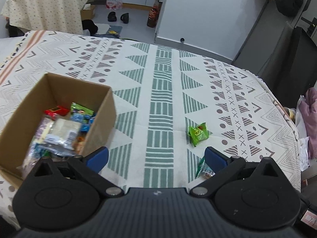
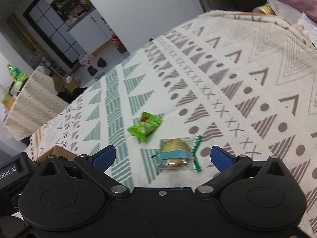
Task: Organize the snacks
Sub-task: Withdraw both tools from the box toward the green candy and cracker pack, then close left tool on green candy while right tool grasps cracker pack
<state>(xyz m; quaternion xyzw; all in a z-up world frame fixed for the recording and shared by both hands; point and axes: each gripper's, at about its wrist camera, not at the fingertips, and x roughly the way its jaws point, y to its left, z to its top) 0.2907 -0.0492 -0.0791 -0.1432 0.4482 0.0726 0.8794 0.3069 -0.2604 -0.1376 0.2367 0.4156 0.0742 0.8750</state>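
Two snacks left on the counter, box already part full.
The only legible writing is "obot.AI" on a black housing [image 2: 9, 171]. Left gripper [image 1: 156, 158] gapes wide, empty, beside the box [image 1: 59, 119]; right gripper [image 2: 162, 158] likewise wide, empty, over the biscuit pack [image 2: 176, 152]. Green packet [image 1: 198, 133] lies amid bare cloth, clear of edges.

A surface [image 1: 162, 91] under a patterned cloth carries a cardboard box [image 1: 99, 117], a green snack packet [image 1: 198, 133] and a clear-wrapped biscuit pack [image 2: 176, 152].
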